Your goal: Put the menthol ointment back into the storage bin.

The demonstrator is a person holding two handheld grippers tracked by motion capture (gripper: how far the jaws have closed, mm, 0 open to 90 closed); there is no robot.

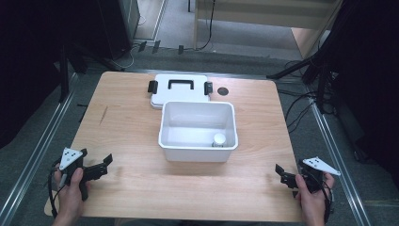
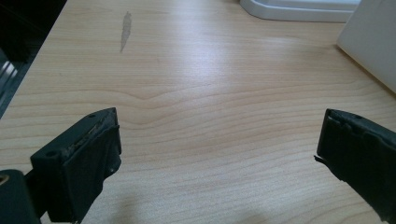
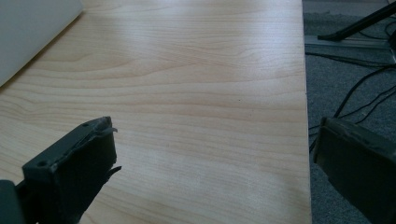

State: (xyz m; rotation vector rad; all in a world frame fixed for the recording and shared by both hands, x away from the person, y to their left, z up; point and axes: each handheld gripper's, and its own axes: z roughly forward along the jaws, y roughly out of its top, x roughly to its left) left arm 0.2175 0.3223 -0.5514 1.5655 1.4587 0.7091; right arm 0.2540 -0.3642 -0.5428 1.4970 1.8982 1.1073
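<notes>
Sitting in the middle of the table (image 1: pixel 122 127), the white tub (image 1: pixel 197 149) holds a small white jar (image 1: pixel 219 139) in its near right corner, with its lid (image 1: pixel 179 94) lying flat just behind it. My left tongs (image 1: pixel 106 165) and right tongs (image 1: pixel 281 173) rest near the front corners, both spread wide and holding nothing.

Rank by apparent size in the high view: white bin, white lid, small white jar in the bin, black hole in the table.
1. white bin
2. white lid, partly hidden behind the bin, so its full size is unsure
3. small white jar and black hole look about alike; not ranked
</notes>
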